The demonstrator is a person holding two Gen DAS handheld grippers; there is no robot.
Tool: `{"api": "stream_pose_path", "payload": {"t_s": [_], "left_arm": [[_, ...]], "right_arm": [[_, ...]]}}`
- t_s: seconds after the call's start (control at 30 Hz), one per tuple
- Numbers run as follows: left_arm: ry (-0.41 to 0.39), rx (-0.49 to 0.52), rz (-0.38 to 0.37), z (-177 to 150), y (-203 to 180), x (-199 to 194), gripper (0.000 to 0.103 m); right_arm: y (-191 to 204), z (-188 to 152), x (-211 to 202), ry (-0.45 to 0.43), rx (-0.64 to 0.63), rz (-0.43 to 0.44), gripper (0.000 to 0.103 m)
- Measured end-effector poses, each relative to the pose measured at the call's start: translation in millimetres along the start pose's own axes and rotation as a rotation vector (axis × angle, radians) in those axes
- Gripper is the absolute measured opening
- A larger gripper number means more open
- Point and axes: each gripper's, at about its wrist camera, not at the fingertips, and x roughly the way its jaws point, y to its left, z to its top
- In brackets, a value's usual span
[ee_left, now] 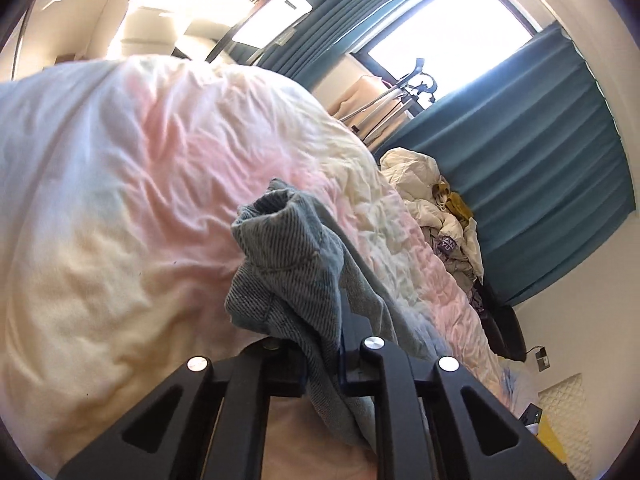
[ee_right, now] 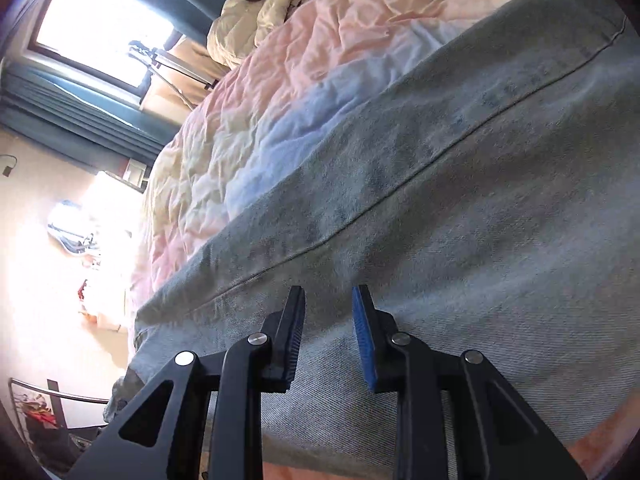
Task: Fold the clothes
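Observation:
In the left wrist view, a bunched fold of grey-blue denim jeans [ee_left: 280, 264] is lifted above the bed, and my left gripper [ee_left: 324, 344] is shut on it. The cloth drapes over the fingers and hides their tips. The right wrist view has the same jeans [ee_right: 460, 200] spread flat across the bed, a long seam running diagonally over them. My right gripper [ee_right: 328, 296] hovers close over this denim near its edge. Its jaws stand apart with no cloth between the black pad and the blue pad [ee_right: 362, 332].
A crumpled pink, cream and pale blue bedcover [ee_left: 140, 180] [ee_right: 280, 80] lies under the jeans. A pile of unfolded clothes [ee_left: 432, 192] [ee_right: 256, 8] sits at the far end of the bed. Teal curtains [ee_left: 540, 160], a bright window [ee_right: 100, 28] and a metal stand [ee_left: 392, 100] lie beyond.

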Motion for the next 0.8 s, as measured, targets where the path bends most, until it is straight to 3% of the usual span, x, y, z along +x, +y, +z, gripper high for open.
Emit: {"api": "stream_pose_path", "payload": {"t_s": [0.13,0.4,0.57,0.8], "left_arm": [[-0.035,0.169,0.023,9.4,-64.8,2.0,0.01],[-0.068,0.383,-0.024,-0.3,-174.6,-6.4,0.01],[-0.063,0.445,-0.082,-14.6,-221.2,-6.3,0.009],[-0.047,0.489,-0.141,-34.5,-263.9,-2.8,0.01]], "right_arm": [[1.7,6.2,-18.7,-0.055,-0.011,0.014,0.025],[-3.0,20.6,-62.6,-0.189,-0.023,0.044,0.025],[-7.2,31.9,-87.2,-0.298,-0.032,0.049,0.025],[-17.2,51.8,-89.1,-0.34,0.011,0.071,0.025]]}}
